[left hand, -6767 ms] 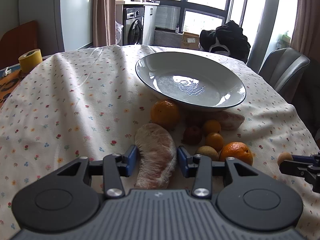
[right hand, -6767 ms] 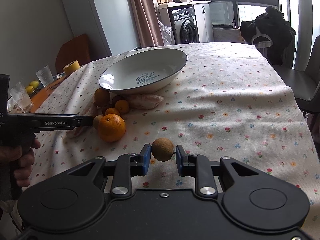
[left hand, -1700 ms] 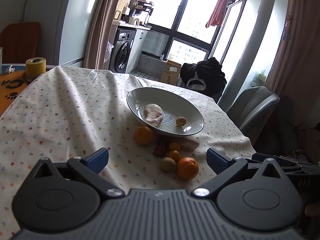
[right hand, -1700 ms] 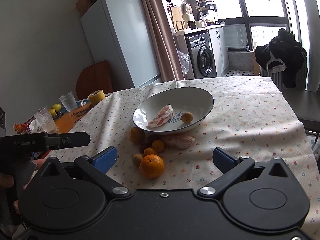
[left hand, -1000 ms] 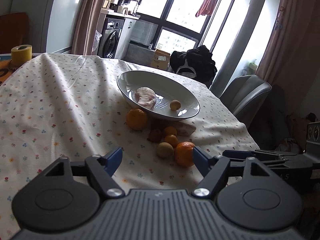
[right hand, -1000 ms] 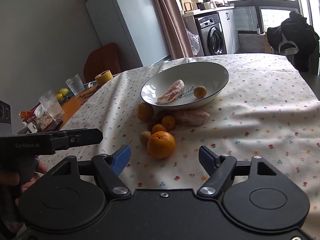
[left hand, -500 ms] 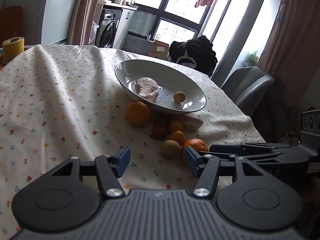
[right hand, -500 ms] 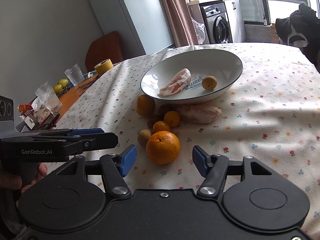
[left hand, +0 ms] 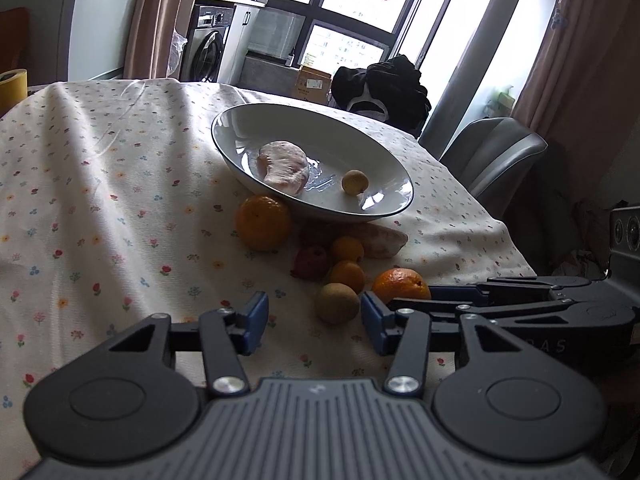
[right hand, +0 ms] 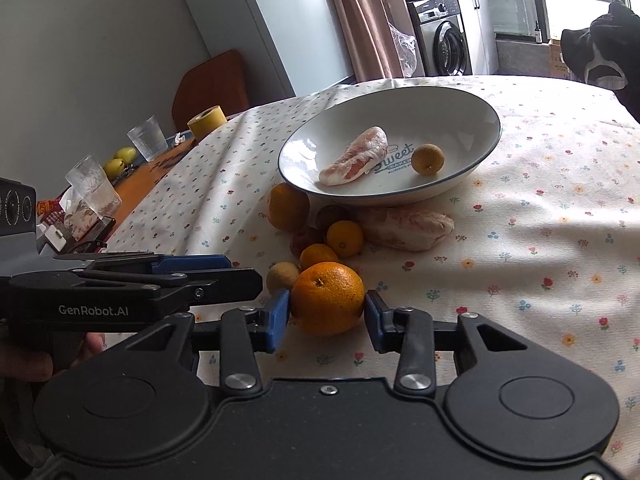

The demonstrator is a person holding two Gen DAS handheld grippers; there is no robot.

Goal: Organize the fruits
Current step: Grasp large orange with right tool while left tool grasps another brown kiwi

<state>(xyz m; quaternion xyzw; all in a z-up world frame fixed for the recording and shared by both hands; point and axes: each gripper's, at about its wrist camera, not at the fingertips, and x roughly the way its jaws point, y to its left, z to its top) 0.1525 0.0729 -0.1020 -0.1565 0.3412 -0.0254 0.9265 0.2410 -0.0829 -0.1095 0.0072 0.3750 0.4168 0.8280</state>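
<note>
A white bowl (left hand: 280,124) (right hand: 400,112) holds a pomelo segment (left hand: 284,166) (right hand: 356,156) and a small round fruit (left hand: 354,182). In front of it on the cloth lie oranges, a second pomelo segment (right hand: 408,226), a dark red fruit (left hand: 312,262) and a brownish small fruit (left hand: 337,303) (right hand: 282,276). My right gripper (right hand: 326,318) is closing, with both pads against the sides of the nearest large orange (right hand: 327,298) (left hand: 400,282). My left gripper (left hand: 314,322) is closing too. The brownish fruit sits just ahead, near its right pad and untouched.
A yellow tape roll (right hand: 206,122) and two glasses (right hand: 146,138) stand on the bare wood at the left. A grey chair (left hand: 488,156) is beyond the table's right edge. A hand (right hand: 24,360) holds the left gripper (right hand: 244,274) close beside the right one.
Both grippers have come forward and down toward the fruit pile and their jaws have narrowed. The right pads now reach the large orange's sides.
</note>
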